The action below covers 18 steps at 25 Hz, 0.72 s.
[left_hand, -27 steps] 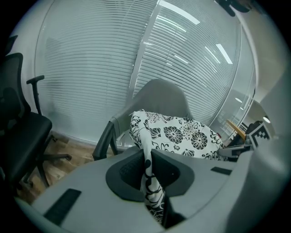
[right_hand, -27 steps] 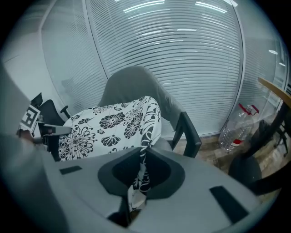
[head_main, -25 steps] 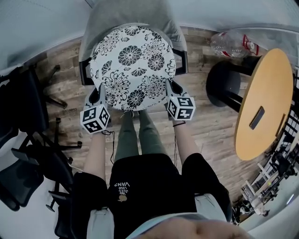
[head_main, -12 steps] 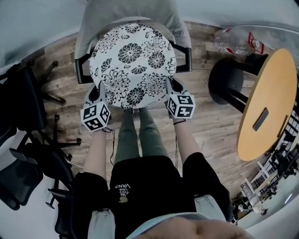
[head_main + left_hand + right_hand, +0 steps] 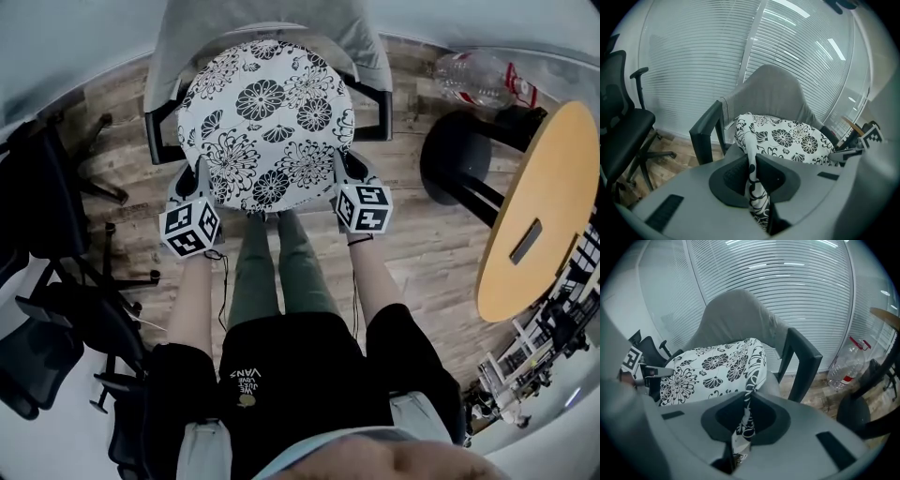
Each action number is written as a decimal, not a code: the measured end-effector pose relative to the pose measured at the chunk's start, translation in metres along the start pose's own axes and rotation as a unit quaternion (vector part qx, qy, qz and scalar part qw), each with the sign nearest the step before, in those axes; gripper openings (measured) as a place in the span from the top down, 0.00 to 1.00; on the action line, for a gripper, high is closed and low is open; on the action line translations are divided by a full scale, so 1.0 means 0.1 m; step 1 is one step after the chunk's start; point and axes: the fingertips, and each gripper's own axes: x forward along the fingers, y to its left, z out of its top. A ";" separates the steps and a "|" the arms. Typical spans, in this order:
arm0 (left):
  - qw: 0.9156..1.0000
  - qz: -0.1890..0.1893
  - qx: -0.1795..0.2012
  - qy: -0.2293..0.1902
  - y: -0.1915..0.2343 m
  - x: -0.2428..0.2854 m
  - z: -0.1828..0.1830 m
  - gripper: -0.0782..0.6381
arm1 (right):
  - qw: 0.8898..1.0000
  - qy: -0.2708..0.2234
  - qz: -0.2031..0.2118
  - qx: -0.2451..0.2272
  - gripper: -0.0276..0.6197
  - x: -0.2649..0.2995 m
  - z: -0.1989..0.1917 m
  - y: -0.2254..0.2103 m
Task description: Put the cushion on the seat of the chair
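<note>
A round white cushion (image 5: 267, 122) with black flowers is held over the seat of a grey chair (image 5: 272, 23) with black armrests. My left gripper (image 5: 200, 183) is shut on the cushion's left edge; in the left gripper view the fabric (image 5: 754, 183) is pinched between the jaws. My right gripper (image 5: 344, 173) is shut on the right edge, and the fabric (image 5: 745, 420) is pinched the same way in the right gripper view. The cushion (image 5: 787, 138) hides most of the seat. Whether it rests on the seat I cannot tell.
Black office chairs (image 5: 47, 281) stand at the left. A round wooden table (image 5: 534, 216) and a black stool (image 5: 459, 159) are at the right, with a large plastic bottle (image 5: 478, 80) on the floor behind them. The person's legs (image 5: 277, 272) stand before the grey chair.
Both grippers have carried the cushion a little farther over the chair, toward its backrest. The grips have not changed.
</note>
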 end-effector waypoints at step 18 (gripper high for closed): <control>1.000 -0.004 -0.008 0.029 0.04 0.18 -0.33 0.83 | 1.000 0.026 -0.008 0.001 0.90 0.17 -0.25 -0.05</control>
